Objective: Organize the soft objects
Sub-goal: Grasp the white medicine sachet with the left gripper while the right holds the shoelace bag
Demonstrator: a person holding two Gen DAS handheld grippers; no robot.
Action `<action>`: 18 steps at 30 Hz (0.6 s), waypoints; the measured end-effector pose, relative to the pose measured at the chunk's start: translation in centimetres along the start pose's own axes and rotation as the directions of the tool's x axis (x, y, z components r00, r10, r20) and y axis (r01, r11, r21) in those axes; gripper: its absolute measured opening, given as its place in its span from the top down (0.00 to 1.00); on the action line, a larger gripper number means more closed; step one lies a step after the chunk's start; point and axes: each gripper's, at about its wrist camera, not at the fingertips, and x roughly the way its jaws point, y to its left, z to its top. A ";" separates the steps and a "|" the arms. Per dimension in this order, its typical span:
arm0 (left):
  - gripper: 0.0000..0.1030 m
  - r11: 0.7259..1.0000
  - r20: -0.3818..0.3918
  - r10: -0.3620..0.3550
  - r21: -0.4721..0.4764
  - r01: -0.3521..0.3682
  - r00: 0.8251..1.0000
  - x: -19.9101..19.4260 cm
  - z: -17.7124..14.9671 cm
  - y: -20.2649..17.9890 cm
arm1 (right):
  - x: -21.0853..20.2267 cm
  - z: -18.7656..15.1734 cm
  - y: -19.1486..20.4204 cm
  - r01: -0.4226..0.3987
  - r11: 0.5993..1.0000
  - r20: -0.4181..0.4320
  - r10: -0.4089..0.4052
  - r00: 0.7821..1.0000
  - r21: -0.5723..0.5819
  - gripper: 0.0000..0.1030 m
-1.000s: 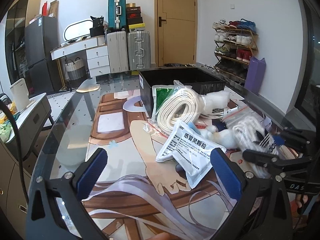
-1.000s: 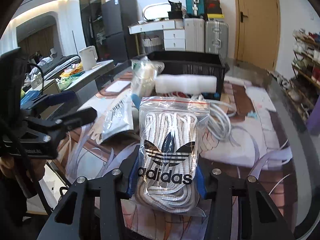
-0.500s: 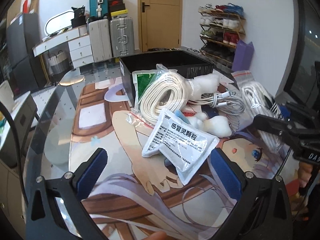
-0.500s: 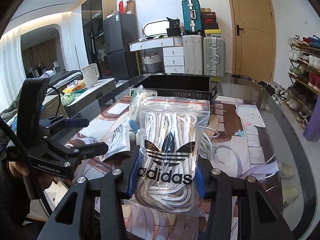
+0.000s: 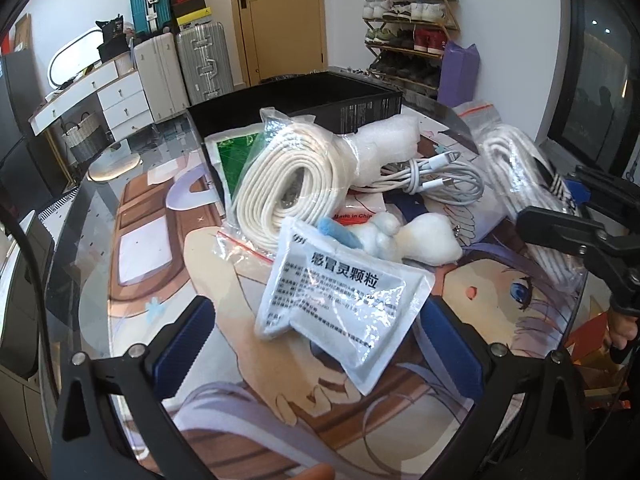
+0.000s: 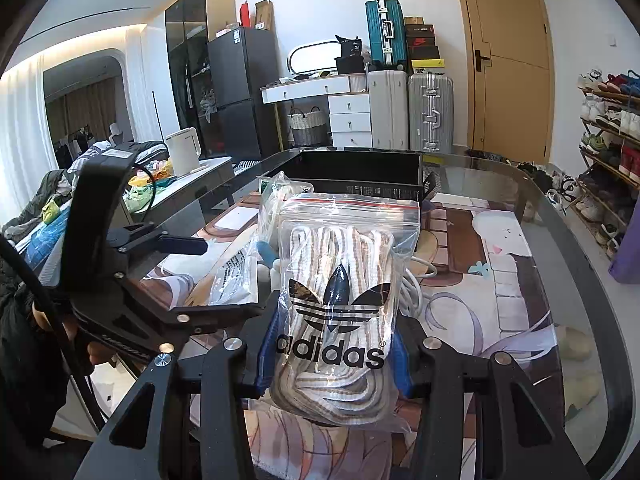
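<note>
My right gripper [image 6: 332,350] is shut on a clear zip bag of white laces with an Adidas logo [image 6: 340,280] and holds it upright above the table; the bag also shows at the right of the left wrist view [image 5: 520,168]. My left gripper [image 5: 316,340] is open over a white medicine sachet [image 5: 340,304] lying on the printed mat. Behind the sachet lie a bagged coil of white rope [image 5: 284,184], a small white plush toy [image 5: 404,236], a white cable [image 5: 436,176] and a white foam roll [image 5: 388,140]. An open black box [image 5: 320,100] stands behind the pile.
The glass table [image 6: 568,208] has a curved edge at the right. A green-printed packet [image 5: 234,156] leans on the box. Suitcases [image 6: 412,112], a white dresser and a shoe rack [image 5: 412,32] stand beyond the table. The left gripper's body [image 6: 116,264] is close to my right one.
My right gripper has lifted the Adidas bag higher off the table. My left gripper has swung right and nearer, so the sachet now sits between its fingers.
</note>
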 end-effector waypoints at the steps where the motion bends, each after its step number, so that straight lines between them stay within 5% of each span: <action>1: 0.00 1.000 -0.004 0.002 0.001 -0.002 1.000 0.3 0.0 0.1 | 0.0 0.0 0.0 0.001 1.000 0.000 -0.001 1.000 -0.001 0.55; 11: 0.02 0.999 -0.049 -0.031 -0.014 0.030 0.998 1.4 0.9 0.1 | 0.0 -0.1 0.0 -0.003 1.000 -0.004 0.003 1.000 0.009 0.55; 18: 0.36 0.999 -0.057 -0.042 -0.013 0.042 0.997 1.6 1.1 0.6 | 0.1 -0.1 -0.1 -0.006 1.000 -0.002 0.006 1.000 0.009 0.55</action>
